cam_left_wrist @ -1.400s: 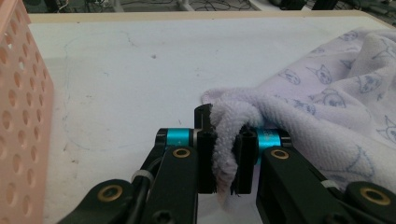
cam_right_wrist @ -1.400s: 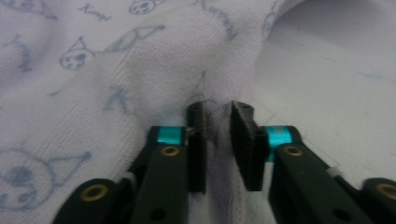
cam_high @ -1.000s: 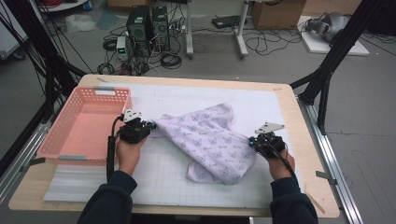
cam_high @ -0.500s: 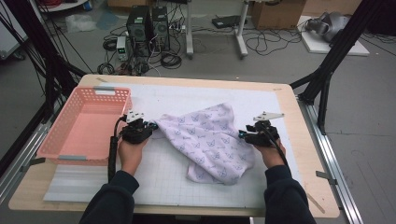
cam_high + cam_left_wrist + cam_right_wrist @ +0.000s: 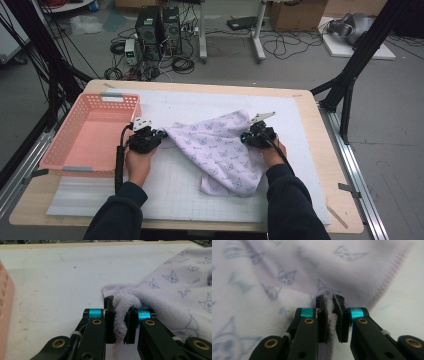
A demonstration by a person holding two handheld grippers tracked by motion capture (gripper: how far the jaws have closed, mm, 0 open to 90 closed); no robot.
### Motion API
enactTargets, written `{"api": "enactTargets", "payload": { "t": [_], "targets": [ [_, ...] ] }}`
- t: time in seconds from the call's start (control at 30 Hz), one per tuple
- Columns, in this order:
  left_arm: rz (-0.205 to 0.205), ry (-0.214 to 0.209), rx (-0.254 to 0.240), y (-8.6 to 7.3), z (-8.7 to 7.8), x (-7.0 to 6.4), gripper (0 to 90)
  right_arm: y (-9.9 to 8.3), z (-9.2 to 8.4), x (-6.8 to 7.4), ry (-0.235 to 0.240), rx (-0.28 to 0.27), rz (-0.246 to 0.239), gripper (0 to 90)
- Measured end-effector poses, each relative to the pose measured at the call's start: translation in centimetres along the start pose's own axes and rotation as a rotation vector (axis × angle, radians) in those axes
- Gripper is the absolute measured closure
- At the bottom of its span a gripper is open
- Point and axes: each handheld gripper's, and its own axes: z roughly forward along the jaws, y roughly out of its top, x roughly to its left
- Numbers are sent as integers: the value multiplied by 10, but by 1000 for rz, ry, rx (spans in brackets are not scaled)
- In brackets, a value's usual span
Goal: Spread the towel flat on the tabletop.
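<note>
Two-handed, taking hold of a lilac, cat-printed terry towel point(image 5: 220, 150) that is lying crumpled on a white gridded mat point(image 5: 170, 192), just to the right of a pink perforated plastic basket point(image 5: 107, 95). Keeping the left gripper point(image 5: 120, 312) squeezed narrow on a bunched corner of the towel, at the end of the cloth nearest the basket and just beside its right wall, with thick pile bulging up between the pads. Just now closing the right gripper point(image 5: 330, 302) at the towel's far side, well apart from the basket, and nipping a thin fold of white pile between nearly shut jaws, close to the stitched hem.

Probably finishing the grasping step here: securing two points of the towel before handling it as one piece. Likely calling next for raising both grips together and drawing them apart, away from and toward the basket, to take the slack out of the loose middle and the flap trailing toward the table's near edge. Needing an even pull, too, given how little cloth is sitting in the right-hand pinch.
</note>
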Motion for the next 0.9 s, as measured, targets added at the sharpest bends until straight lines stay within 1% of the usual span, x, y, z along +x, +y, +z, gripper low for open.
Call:
{"api": "enactTargets", "payload": {
  "t": [0.07,0.13,0.17,0.23,0.27,0.33,0.37,0.4,0.43,0.47,0.5,0.53,0.57,0.63,0.7,0.77,0.8,0.87,0.9],
  "targets": [
    [-6,-14,-6,0,3,-3,827,-1,-3,-9,-50,-40,43,829],
    [-11,-31,-13,-1,7,-8,809,-2,-7,-19,-117,-79,79,828],
    [-15,-34,-13,-1,9,-11,788,-2,-8,-23,-155,-89,87,828],
    [-31,-52,-7,-2,15,-15,693,-3,-12,-31,-238,-100,106,828],
    [-33,-54,3,-2,17,-18,640,-5,-13,-36,-281,-104,121,828],
    [-36,-68,4,-3,19,-22,575,-10,-17,-45,-372,-99,176,828],
    [-24,-76,5,-3,18,-23,552,-13,-19,-50,-408,-90,203,826],
    [-13,-82,5,-3,18,-24,535,-16,-21,-54,-420,-81,230,824],
    [-6,-88,7,-3,17,-25,517,-19,-22,-57,-426,-80,249,815],
    [-5,-100,10,-2,16,-25,494,-21,-24,-58,-416,-87,262,797],
    [-4,-114,8,-2,14,-25,479,-22,-25,-58,-409,-101,269,758],
    [5,-119,10,-1,12,-25,473,-23,-28,-57,-402,-112,265,710],
    [11,-130,9,-1,10,-26,465,-23,-30,-55,-390,-126,271,694],
    [28,-155,5,0,5,-29,463,-23,-38,-50,-374,-161,259,655],
    [43,-179,4,0,2,-33,464,-24,-45,-45,-356,-181,243,634],
    [67,-220,28,-3,2,-41,464,-26,-56,-39,-335,-207,217,622],
    [79,-241,49,-5,3,-46,465,-26,-61,-36,-322,-220,218,618],
    [110,-274,90,-8,7,-56,463,-27,-71,-32,-300,-226,209,604],
    [131,-292,107,-9,10,-62,463,-26,-76,-28,-292,-238,202,603]
  ]
}}
